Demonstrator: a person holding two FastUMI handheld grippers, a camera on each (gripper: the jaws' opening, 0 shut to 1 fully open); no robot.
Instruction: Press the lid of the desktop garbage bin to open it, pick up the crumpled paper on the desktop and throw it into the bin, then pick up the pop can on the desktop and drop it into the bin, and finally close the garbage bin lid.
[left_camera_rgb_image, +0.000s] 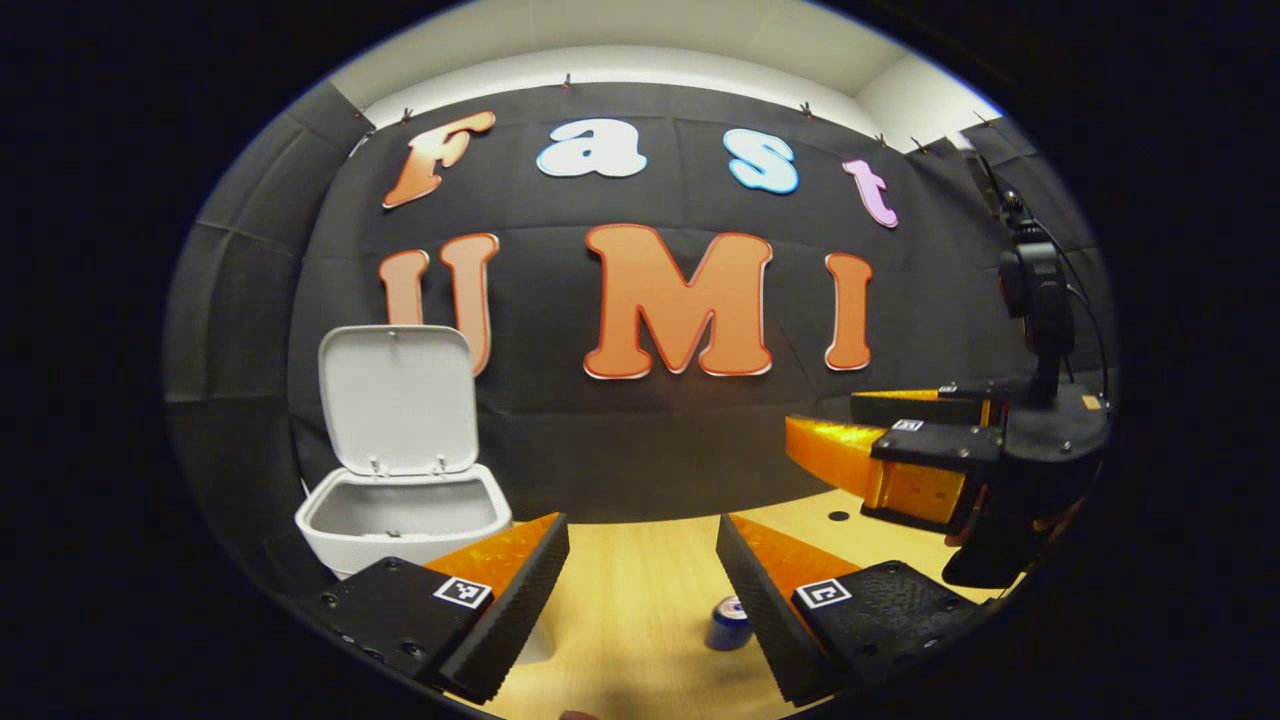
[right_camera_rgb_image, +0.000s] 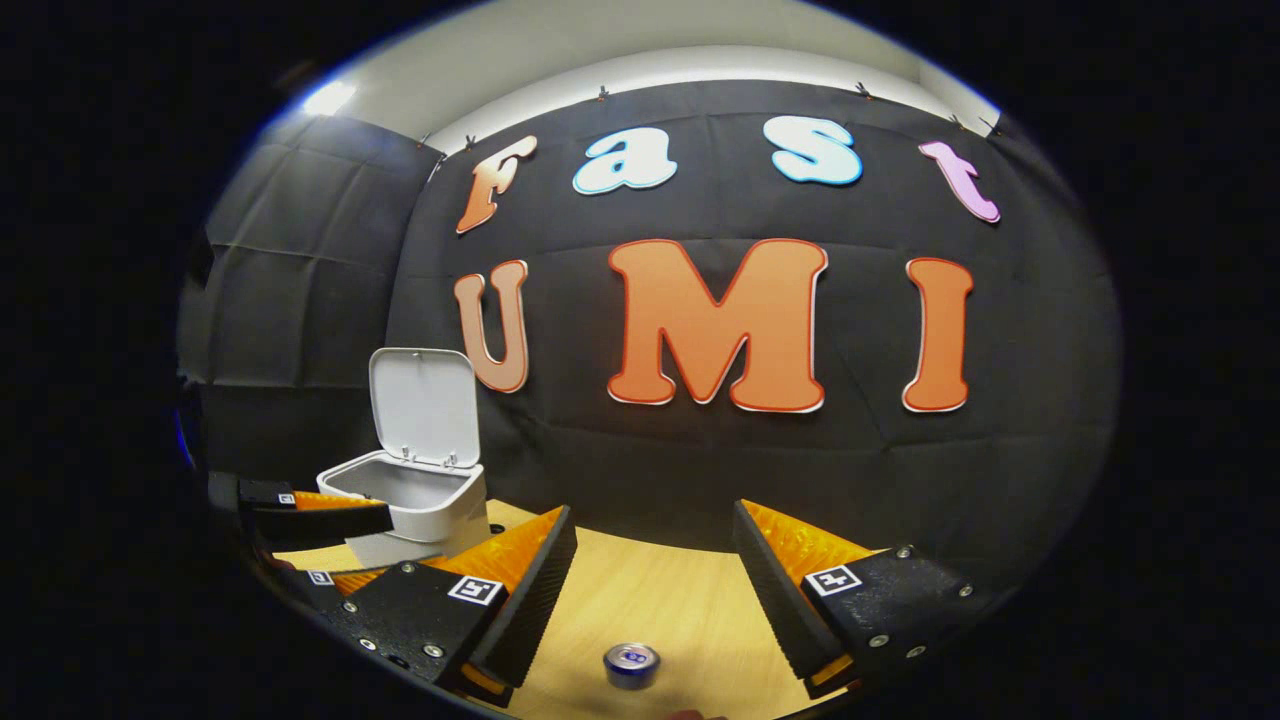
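Wooden desktop (right_camera_rgb_image: 660, 600) under a dark cloth wall forms the work area. The pop can (right_camera_rgb_image: 631, 664) stands upright on it, top rim showing, at 6 o'clock in the right gripper view, low between the parted fingers of the right gripper (right_camera_rgb_image: 650, 570), which holds nothing. In the left gripper view the can (left_camera_rgb_image: 729, 624) sits just beside the inner face of one finger of the left gripper (left_camera_rgb_image: 640, 570), also spread and empty.

The garbage bin (right_camera_rgb_image: 415, 510) stands at 8 o'clock of the right gripper view, lid (right_camera_rgb_image: 421, 405) raised upright, mouth open. No crumpled paper is seen on the desk, so by judgement the can is the step in hand.

Risks: a finger descending off-centre could tip or roll the can; a smooth round wall may slip under a shallow pinch. The left gripper hangs near the bin front and could obstruct the carry. A knock to the lid could drop it shut early.
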